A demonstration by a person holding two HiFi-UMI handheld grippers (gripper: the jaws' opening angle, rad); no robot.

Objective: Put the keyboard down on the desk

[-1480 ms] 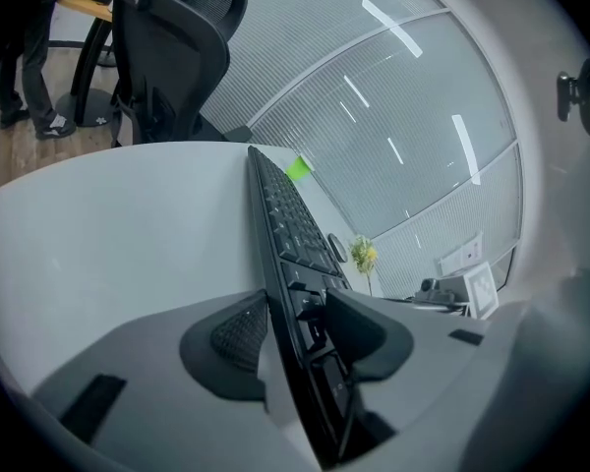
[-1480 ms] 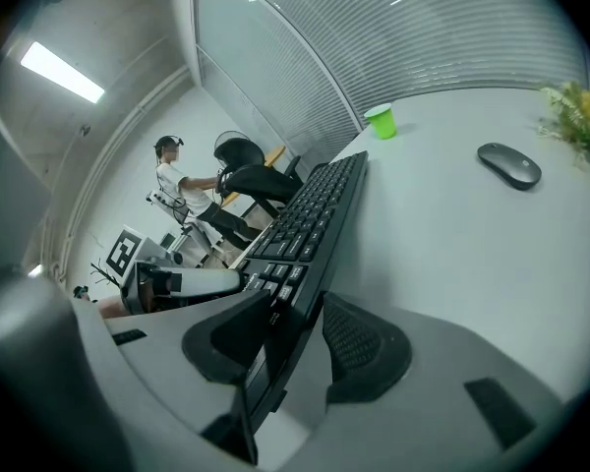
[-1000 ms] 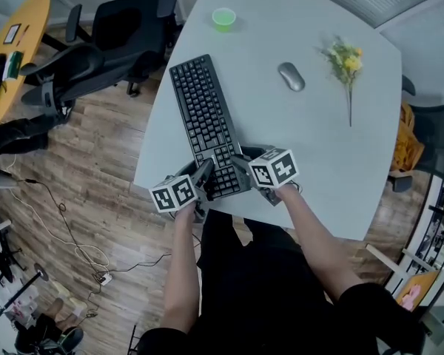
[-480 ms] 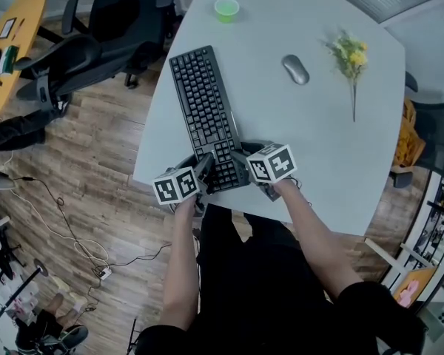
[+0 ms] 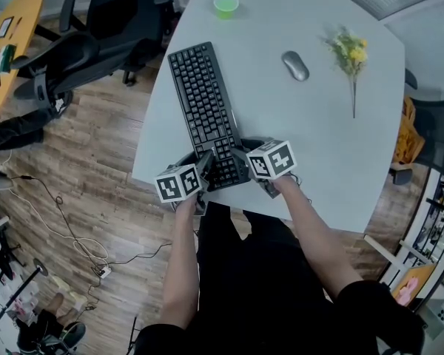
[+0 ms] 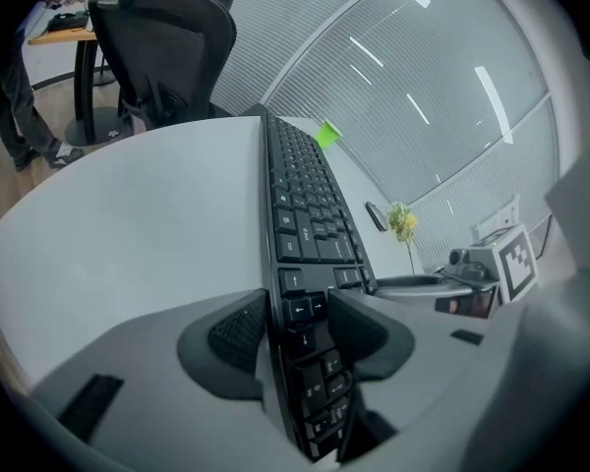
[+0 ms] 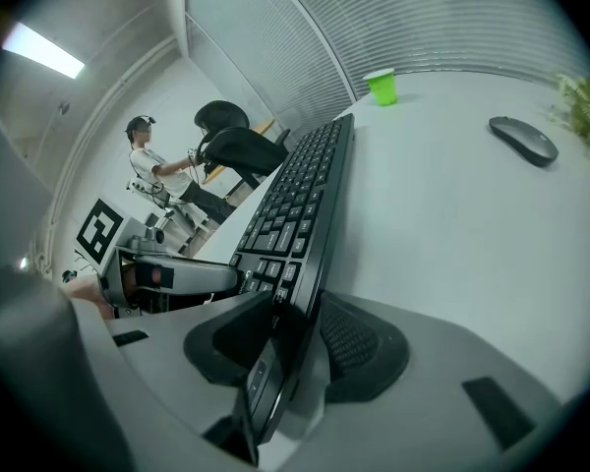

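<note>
Left claw [image 6: 297, 315], right claw [image 7: 297, 334] on keyboard [image 5: 203, 103]

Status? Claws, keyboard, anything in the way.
Left claw, right claw: both shut on keyboard, near end. It lies low over desk, touchdown unclear. Mouse, cup, flowers apart from it.

One keyboard [image 5: 206, 113], one mouse [image 5: 295, 66], one green cup [image 5: 226, 6], one flower sprig [image 5: 349, 56] beyond two grippers, left gripper [image 5: 204, 165] and right gripper [image 5: 240, 160]; two black chairs [image 5: 126, 17] off left.

Slight shift only: the keyboard [image 5: 203, 109], left claw [image 5: 205, 163] and right claw [image 5: 240, 157] sit marginally further toward 12 o'clock; the bench [image 5: 318, 146] shifts likewise.
</note>
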